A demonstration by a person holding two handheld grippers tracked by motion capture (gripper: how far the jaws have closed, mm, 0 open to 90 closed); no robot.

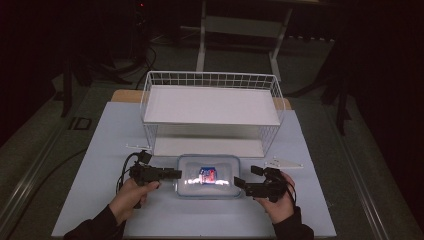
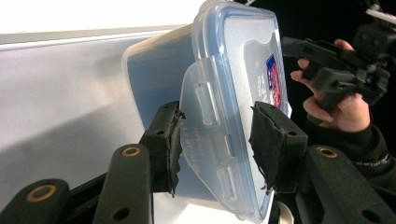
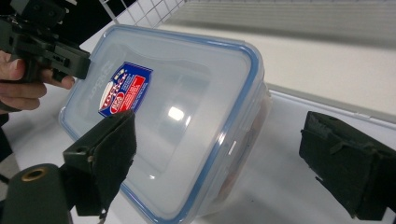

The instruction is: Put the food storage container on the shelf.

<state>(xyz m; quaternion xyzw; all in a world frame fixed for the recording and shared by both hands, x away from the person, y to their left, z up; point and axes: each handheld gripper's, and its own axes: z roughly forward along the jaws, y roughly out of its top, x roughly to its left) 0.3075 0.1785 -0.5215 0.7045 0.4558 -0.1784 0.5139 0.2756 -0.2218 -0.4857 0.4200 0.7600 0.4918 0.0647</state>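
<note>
While the left claw (image 2: 215, 140) straddles the latch flap (image 2: 205, 135) at the container's short end, its pads sit narrow, one behind the flap and one over the lid edge, seemingly pinching it. From there outward, the clear plastic food container (image 1: 208, 176) with its blue-sealed lid lies flat on the desk (image 1: 100, 150), at the six o'clock side of the white wire basket (image 1: 210, 107), a red-and-blue label (image 1: 207, 175) on top. At the container's three o'clock end the right claw (image 3: 219, 154) stands wide open, holding nothing, its pads either side of that end's corner. The step in hand looks like working the left latch. Next, I judge, the right claw must settle squarely on its own latch, then close, while the left keeps the box steady.
</note>
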